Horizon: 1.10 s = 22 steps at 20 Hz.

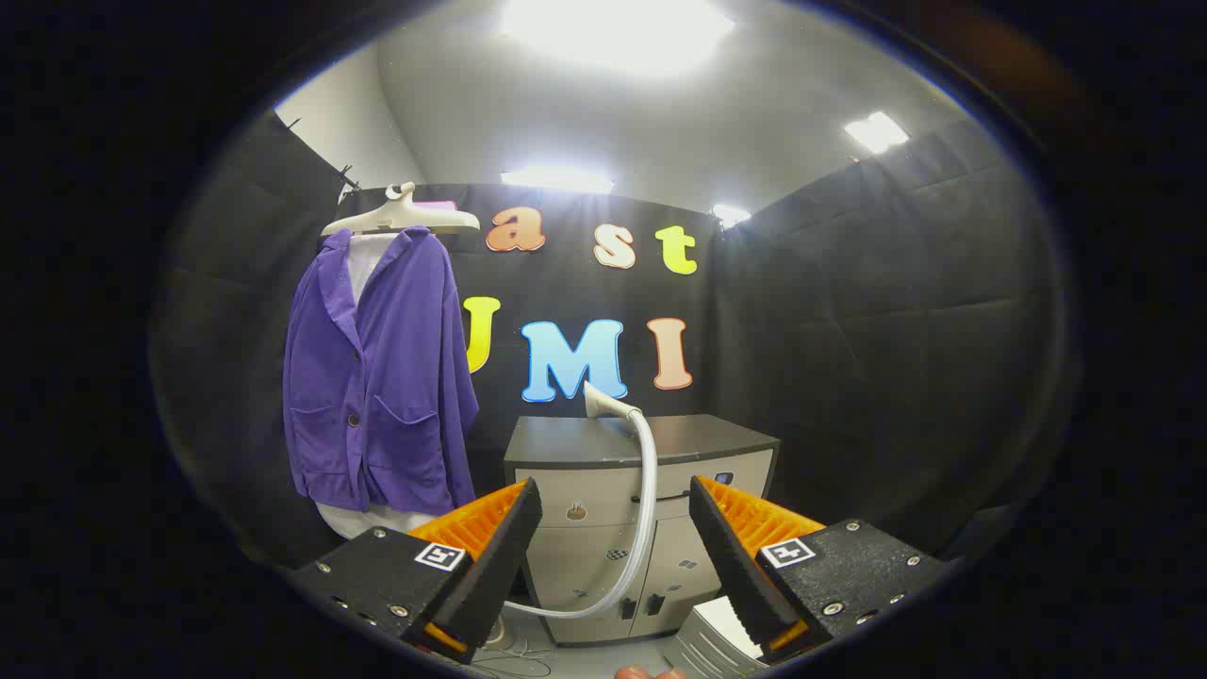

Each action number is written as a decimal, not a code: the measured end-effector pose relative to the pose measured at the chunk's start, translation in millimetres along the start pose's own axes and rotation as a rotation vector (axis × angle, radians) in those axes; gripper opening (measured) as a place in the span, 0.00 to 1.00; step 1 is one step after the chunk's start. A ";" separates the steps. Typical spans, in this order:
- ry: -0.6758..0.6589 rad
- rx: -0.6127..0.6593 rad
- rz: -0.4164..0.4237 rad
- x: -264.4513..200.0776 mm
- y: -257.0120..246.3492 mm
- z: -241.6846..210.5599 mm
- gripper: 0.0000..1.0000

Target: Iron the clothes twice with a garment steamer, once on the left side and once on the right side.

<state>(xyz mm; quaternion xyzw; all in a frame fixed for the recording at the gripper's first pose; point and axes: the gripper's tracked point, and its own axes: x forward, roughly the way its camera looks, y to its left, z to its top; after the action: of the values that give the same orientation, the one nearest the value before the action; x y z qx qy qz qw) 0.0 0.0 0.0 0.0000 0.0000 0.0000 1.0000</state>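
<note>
A purple jacket (pixel 382 377) hangs over a white garment on a pale hanger (pixel 401 217), off to the left beyond my fingers. The steamer head (pixel 603 404) lies on top of a low cabinet (pixel 641 443) straight ahead. Its pale hose (pixel 643 514) curves down the cabinet front and passes behind my left finger. My gripper (pixel 615 514) is open, with a wide gap between the fingers and nothing held. It is still some way short of the steamer head and hose.
The cabinet has a dark top and light drawers and doors. A ribbed white base unit (pixel 717 641) sits on the floor just under my right finger. A fingertip of the person's hand (pixel 646 672) shows below. Black padded walls close the booth.
</note>
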 end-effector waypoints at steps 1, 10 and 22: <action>0.004 -0.003 -0.004 0.0 0.2 -2.2 0.97; 0.010 -0.011 -0.021 -2.1 2.8 5.1 0.97; -0.016 -0.041 0.014 6.7 18.7 46.4 0.97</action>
<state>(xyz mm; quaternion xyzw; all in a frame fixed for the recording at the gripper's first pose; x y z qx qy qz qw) 6.7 18.7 46.4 -0.0205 -0.0079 0.0072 0.9997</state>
